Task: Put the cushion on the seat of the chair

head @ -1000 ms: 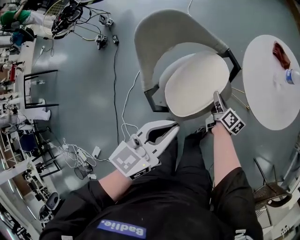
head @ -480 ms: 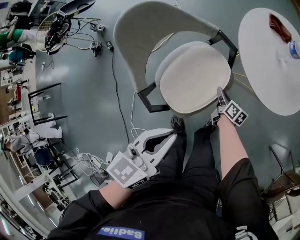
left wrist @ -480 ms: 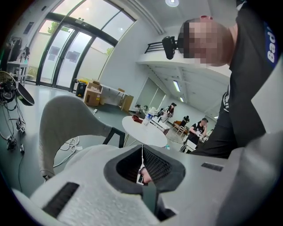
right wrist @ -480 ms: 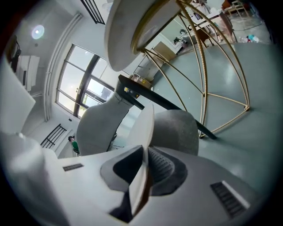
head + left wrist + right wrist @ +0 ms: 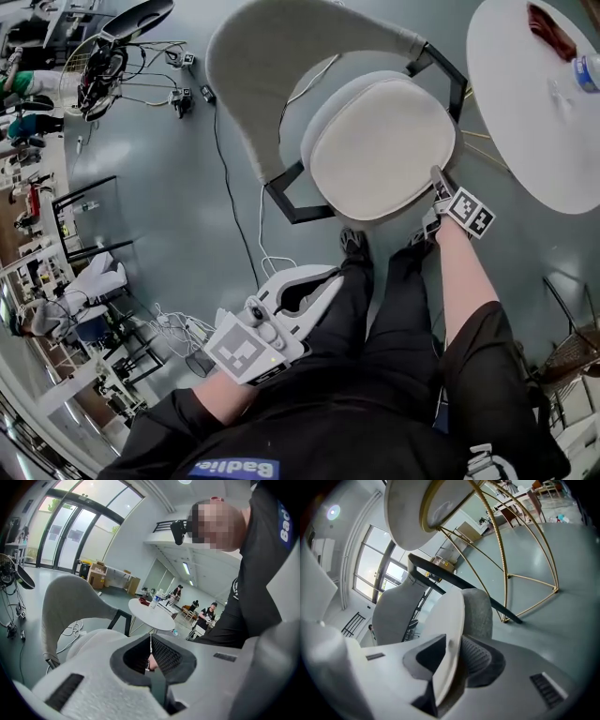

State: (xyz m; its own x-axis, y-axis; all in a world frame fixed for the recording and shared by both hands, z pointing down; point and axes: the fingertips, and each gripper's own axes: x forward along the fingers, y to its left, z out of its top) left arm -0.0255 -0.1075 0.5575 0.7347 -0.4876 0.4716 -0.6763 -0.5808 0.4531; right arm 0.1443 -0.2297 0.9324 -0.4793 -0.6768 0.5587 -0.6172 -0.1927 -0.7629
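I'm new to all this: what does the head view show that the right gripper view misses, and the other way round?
Only the head view: the left gripper, shut, by the person's legs, and a bottle on the table. Only the right gripper view: the gold wire legs under the table, and the edge of the cushion between the jaws of the right gripper, which are opening. Both: the cushion, the curved back of the chair and the round table.

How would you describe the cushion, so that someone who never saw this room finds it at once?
In the head view, find the chair with the wide grey curved back, left of the round white table. The cushion is the flat cream pad lying on its seat, paler than the grey seat rim that shows around its upper left edge.
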